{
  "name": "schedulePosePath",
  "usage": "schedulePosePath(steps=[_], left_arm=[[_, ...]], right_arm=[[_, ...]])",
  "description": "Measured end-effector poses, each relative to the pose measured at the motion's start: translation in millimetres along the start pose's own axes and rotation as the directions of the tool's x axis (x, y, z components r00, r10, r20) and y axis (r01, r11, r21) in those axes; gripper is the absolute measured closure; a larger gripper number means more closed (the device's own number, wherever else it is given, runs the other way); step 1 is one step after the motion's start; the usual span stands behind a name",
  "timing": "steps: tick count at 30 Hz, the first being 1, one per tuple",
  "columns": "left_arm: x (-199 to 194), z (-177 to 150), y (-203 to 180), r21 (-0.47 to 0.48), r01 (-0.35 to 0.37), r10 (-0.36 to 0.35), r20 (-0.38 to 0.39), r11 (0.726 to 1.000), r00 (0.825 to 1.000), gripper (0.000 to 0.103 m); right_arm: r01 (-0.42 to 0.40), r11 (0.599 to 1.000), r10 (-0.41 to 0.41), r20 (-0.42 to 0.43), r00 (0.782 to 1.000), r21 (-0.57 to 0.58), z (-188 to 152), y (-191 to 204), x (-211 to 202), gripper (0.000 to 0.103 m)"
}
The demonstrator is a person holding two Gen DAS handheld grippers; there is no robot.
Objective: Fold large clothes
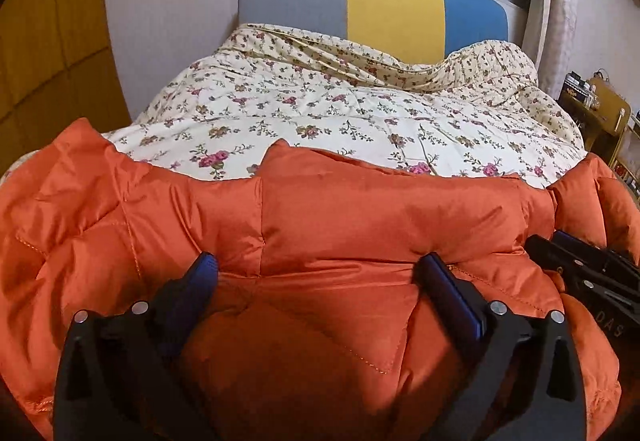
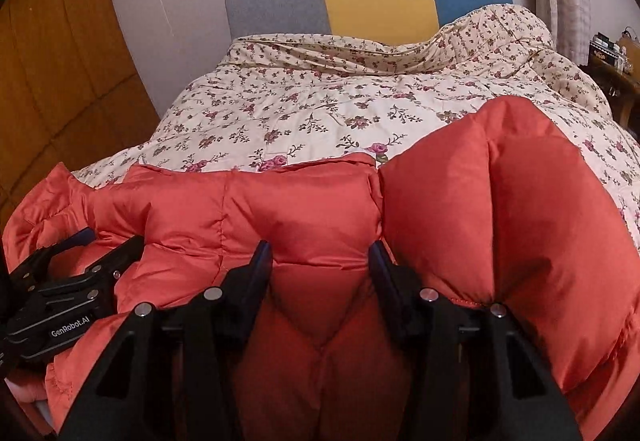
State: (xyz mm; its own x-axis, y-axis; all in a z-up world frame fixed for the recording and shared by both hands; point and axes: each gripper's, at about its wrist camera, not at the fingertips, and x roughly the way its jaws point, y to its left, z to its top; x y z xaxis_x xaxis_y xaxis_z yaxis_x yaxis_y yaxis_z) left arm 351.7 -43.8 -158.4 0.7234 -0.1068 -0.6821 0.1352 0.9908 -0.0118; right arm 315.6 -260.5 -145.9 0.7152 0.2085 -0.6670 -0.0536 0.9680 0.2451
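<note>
An orange puffer jacket [image 1: 328, 217] lies bunched across the foot of the bed, on the floral quilt [image 1: 320, 113]; its lower part is cut off under both cameras, so its full shape is hard to make out. The left gripper [image 1: 320, 269] has its jaws wide apart with padding bulging between them; the right gripper [image 2: 320, 257] has its jaws apart too, the fabric swelling up between; whether either pinches cloth, I cannot tell.
</note>
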Motion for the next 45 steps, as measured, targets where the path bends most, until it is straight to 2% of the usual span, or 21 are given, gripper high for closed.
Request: schedulePosePath(steps=[8,13,17,19,22,24,27,29,33,40,43,45], left_arm=[[-3.5,-2.3,2.0,0.005,-0.011,0.011,-0.007,1.0,1.0,0.003],[-25.4,-4.4,8.4,0.026,-0.017,0.017,-0.036,1.0,0.999,0.003],[-45.7,2.2,25.1,0.036,-0.021,0.022,-0.045,0.999,0.999,0.003],[-56.3,8.0,37.0,0.061,-0.083,0.083,-0.006,0.995,0.997,0.003],[-59.2,15.2,60.3,0.07,-0.174,0.173,0.025,0.982,0.985,0.003],[-53.0,18.3,73.5,0.057,-0.21,0.21,0.009,0.976,0.978,0.003],[-35.0,17.3,91.7,0.015,-0.245,0.245,-0.041,0.969,0.969,0.003],[-23.7,12.8,99.7,-0.005,-0.21,0.209,-0.06,0.978,0.976,0.003],[-13.2,6.5,107.9,-0.044,-0.152,0.15,-0.054,0.987,0.987,0.003],[2.3,0.6,123.7,-0.148,-0.039,0.026,-0.083,0.988,0.996,0.003],[-1.0,-1.5,124.6,-0.159,-0.03,0.016,-0.084,0.987,0.996,0.003],[-9.6,-2.5,123.2,-0.158,-0.048,0.033,-0.095,0.986,0.995,0.003]], right_arm=[[-0.009,1.0,0.009,0.003,1.0,-0.002,-1.8,-0.4,-3.4,0.051],[-0.027,1.0,0.027,0.002,1.0,0.005,-0.3,-2.3,-5.9,0.048],[-0.078,0.996,0.079,-0.017,0.997,0.04,7.7,-10.3,-22.9,0.043],[-0.066,0.997,0.066,0.013,0.998,0.046,12.4,-19.7,-41.1,0.044],[-0.006,0.996,0.003,0.042,0.999,0.091,21.3,-45.1,-59.7,0.044],[0.066,0.993,-0.07,0.035,0.997,0.098,24.2,-63.4,-59.6,0.046],[0.098,0.986,-0.096,-0.02,0.995,0.136,16.2,-84.8,-43.4,0.046],[0.094,0.98,-0.089,-0.032,0.995,0.173,8.6,-93.7,-36.0,0.046],[0.125,0.977,-0.122,-0.031,0.992,0.175,2.9,-93.3,-27.4,0.046],[0.124,0.974,-0.119,-0.042,0.992,0.188,0.7,-97.8,-17.5,0.045],[0.128,0.975,-0.124,-0.034,0.992,0.18,0.9,-98.1,-20.3,0.044],[0.114,0.975,-0.112,-0.018,0.994,0.189,0.8,-99.1,-27.9,0.041]])
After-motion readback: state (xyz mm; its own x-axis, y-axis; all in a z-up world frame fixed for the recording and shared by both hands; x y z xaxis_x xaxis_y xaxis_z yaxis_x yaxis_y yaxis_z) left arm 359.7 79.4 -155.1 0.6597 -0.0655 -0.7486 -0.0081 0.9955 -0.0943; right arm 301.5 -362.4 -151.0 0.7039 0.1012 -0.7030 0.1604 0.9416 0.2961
